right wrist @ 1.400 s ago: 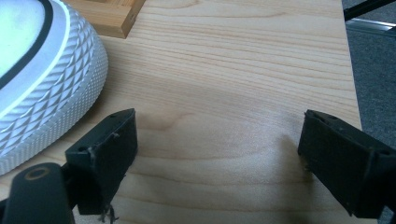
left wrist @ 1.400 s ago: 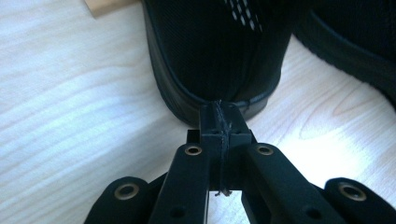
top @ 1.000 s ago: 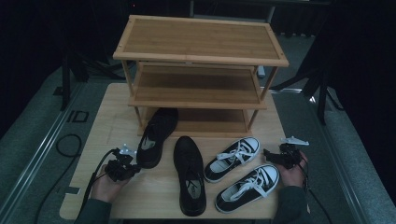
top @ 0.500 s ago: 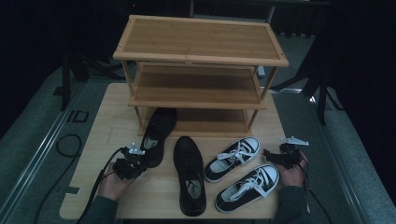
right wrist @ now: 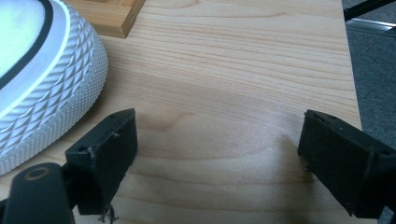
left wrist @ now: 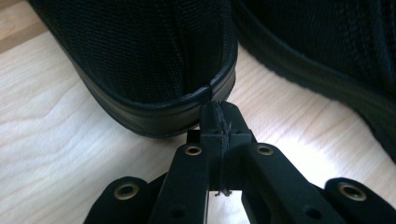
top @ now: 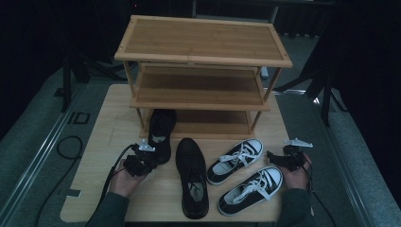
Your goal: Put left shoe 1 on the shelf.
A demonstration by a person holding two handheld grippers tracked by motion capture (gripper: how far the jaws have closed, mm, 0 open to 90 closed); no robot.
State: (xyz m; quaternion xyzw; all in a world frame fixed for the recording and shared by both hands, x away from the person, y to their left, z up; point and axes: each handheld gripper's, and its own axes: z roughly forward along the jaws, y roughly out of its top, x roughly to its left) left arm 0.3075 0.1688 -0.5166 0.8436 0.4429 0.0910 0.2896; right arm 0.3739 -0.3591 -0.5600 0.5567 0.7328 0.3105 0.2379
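A black shoe (top: 161, 127) lies with its toe under the bottom shelf of a wooden shoe rack (top: 203, 56). My left gripper (top: 150, 161) is at its heel. In the left gripper view the jaws are shut, and my left gripper (left wrist: 218, 116) has its tips touching the heel's sole edge (left wrist: 154, 112). A second black shoe (top: 191, 177) lies just to the right (left wrist: 327, 46). Two black-and-white sneakers (top: 236, 160) (top: 250, 189) lie further right. My right gripper (top: 273, 158) (right wrist: 217, 158) is open beside them, with only bare table between its jaws. A white sneaker toe cap (right wrist: 42, 93) is close on its left.
The rack stands at the back of a light wooden table (top: 104, 142). A foot of the rack (right wrist: 107, 18) is close to the sneaker toe. The table's right edge (right wrist: 350, 93) is near my right gripper, with dark floor beyond. Cables trail from both grippers.
My left gripper has moved right and forward across the table to the black shoe's heel. The right gripper and all shoes have stayed still.
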